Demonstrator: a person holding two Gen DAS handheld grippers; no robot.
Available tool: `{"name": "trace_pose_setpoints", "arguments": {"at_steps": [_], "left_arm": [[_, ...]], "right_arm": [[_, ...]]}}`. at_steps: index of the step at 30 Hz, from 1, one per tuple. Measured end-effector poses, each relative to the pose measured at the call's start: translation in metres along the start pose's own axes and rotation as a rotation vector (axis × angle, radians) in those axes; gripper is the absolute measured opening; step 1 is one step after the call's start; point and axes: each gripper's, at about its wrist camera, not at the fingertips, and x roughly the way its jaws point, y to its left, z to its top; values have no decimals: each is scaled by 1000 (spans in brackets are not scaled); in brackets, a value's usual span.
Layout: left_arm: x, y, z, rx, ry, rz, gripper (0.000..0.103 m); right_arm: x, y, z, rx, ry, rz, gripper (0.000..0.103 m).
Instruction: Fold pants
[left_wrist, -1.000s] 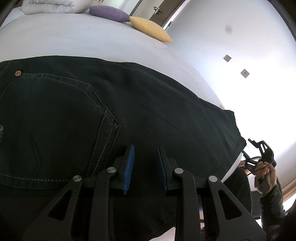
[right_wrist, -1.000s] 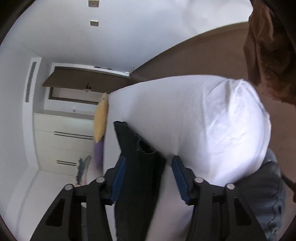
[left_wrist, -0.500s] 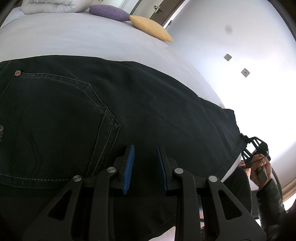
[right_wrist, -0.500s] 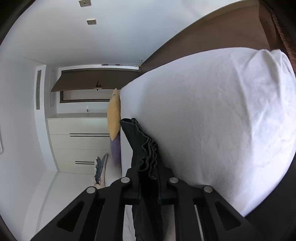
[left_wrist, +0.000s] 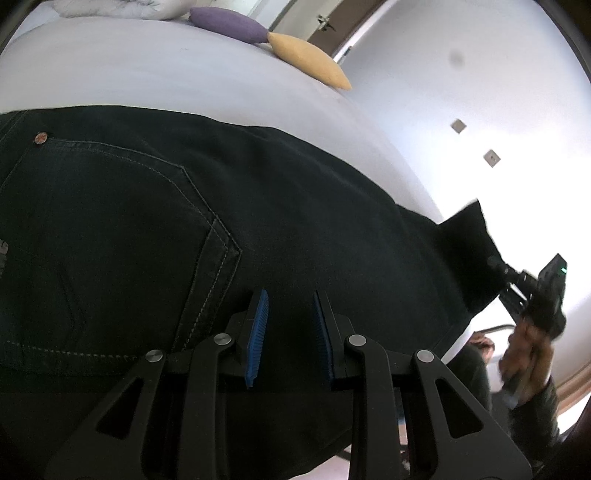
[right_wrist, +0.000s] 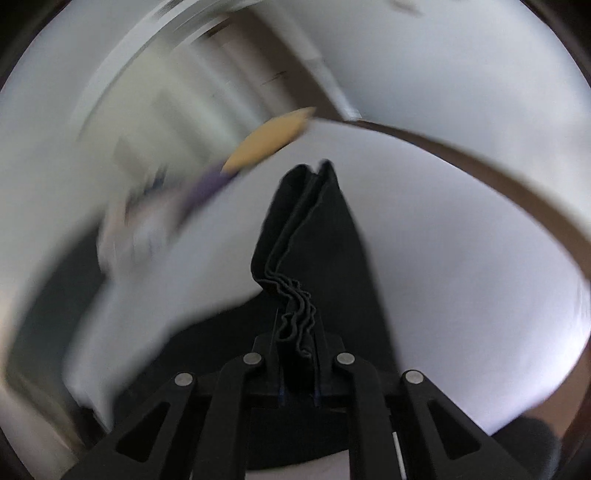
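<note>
A: What is the room like?

B: A bright bedroom with white walls. A wide bed under a pale grey sheet (left_wrist: 155, 74) fills most of both views. Far beyond the left tongs, at the bed's far edge, a purple oval cushion (left_wrist: 229, 26) lies touching a yellow oval cushion (left_wrist: 308, 61).

A: And the garment?

B: The black denim pants (left_wrist: 258, 206) lie spread flat on the sheet, directly ahead of and under the left tongs (left_wrist: 288, 325). A stitched back pocket (left_wrist: 110, 240) with a copper rivet (left_wrist: 40, 137) sits to the left of those tongs.

A: How do the left tongs stand?

B: Their blue-padded fingers (left_wrist: 256, 334) are a narrow gap apart, over the dark cloth. I cannot tell whether any fabric is pinched between them.

A: The right one?

B: The right tongs (right_wrist: 297, 354) are clamped on the bunched hem of a pant leg; the cloth shows wavy stacked layers between the fingers, and the leg runs away from them over the sheet. In the left view, that hem end (left_wrist: 469, 254) is raised off the bed, off to the right of the left tongs, with a hand (left_wrist: 528, 354) gripping the tool. The right view's background is blurred.
</note>
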Motion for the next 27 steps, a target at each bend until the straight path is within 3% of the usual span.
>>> {"name": "trace_pose_setpoints", "arguments": {"at_steps": [3, 4, 6, 8, 9, 14, 20, 27], "left_arm": [[-1, 0, 2, -38, 2, -5, 26], [-2, 0, 3, -53, 3, -16, 31], [-4, -3, 4, -76, 1, -63, 65], [-7, -12, 7, -69, -8, -60, 90], [-7, -18, 8, -64, -13, -51, 97], [13, -34, 24, -148, 53, -141, 98], [50, -69, 56, -171, 153, -254, 98], [86, -95, 69, -129, 239, -238, 97]], "right_arm": [[32, 80, -44, -441, 58, -181, 11], [43, 92, -58, -520, 82, -214, 11], [59, 102, -81, -588, 113, -262, 11], [62, 103, -86, -611, 104, -292, 11], [61, 103, -87, -618, 98, -293, 11], [53, 109, -90, -630, 62, -308, 11], [44, 129, -106, -689, 27, -315, 11], [31, 160, -121, -729, 24, -247, 11]]}}
